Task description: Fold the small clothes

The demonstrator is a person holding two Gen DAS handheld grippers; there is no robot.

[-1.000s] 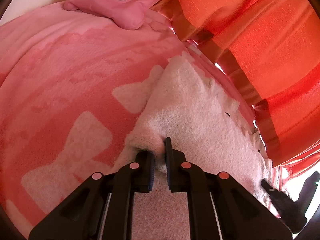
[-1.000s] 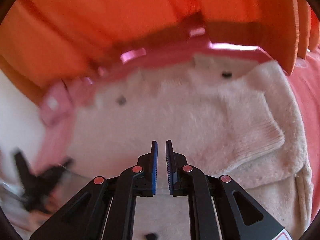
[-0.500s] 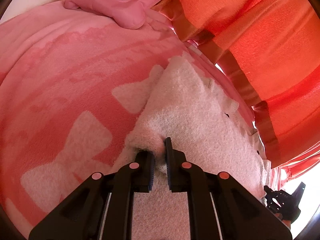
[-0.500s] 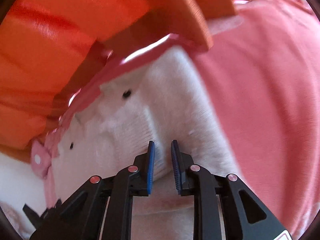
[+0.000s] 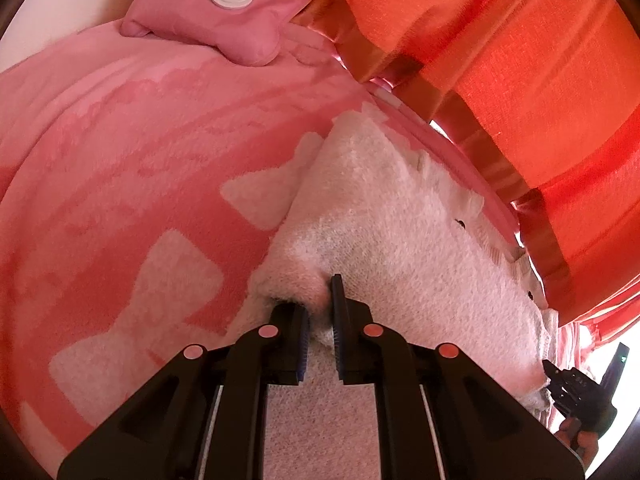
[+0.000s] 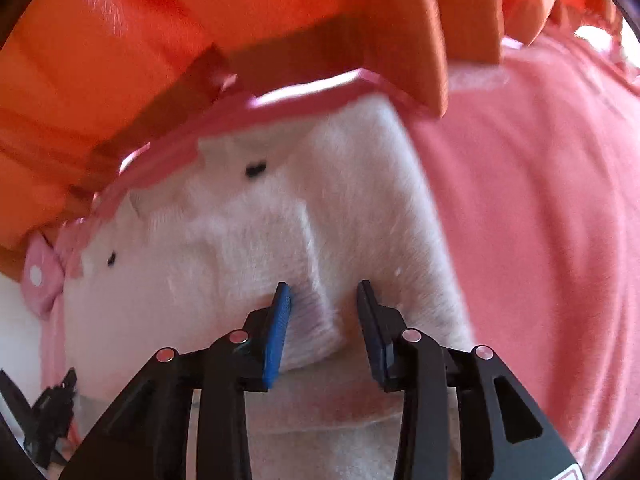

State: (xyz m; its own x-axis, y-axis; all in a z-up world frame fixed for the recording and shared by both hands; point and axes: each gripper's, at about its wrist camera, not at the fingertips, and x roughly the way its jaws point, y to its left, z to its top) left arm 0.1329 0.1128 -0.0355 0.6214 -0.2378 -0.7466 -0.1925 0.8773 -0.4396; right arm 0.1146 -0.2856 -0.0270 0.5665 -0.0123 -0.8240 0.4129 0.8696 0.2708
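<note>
Pink fleece blanket [image 5: 152, 168] with pale bow shapes, spread wide; orange curtain [image 5: 520, 80] hanging along its far edge. On the blanket, hard against the curtain side: a small white fuzzy garment [image 5: 400, 240], long axis running parallel to the curtain's hem. Beyond the garment's far end, up near the blanket's top edge, a pink cushion [image 5: 216, 16] with a white disc.

Left hand-held gripper [image 5: 320, 316] clamped on a bunched fold at the garment's edge away from the curtain, fabric pinched up between the pads. Right hand-held gripper [image 6: 324, 312] with jaws opening, straddling a ribbed cuff or hem [image 6: 308, 320] of the same garment; the blue pad on one side right against the knit, the other standing clear (so nothing gripped there). Garment directly ahead of and under both sets of fingers, neither hand nearer than the other in any way that matters; the fold line probably across the long axis, toward the curtain side or away from it.

From the left wrist view only: the cushion, the bow pattern, the full run of the garment, plus the other hand-held gripper small at the garment's near end. From the right wrist view only: the ribbed cuff, two dark spots [image 6: 256, 169] on the fuzz (eyes or buttons, hard to say), and a pink spotted trim [image 6: 40, 276] at the garment's curtain side.
</note>
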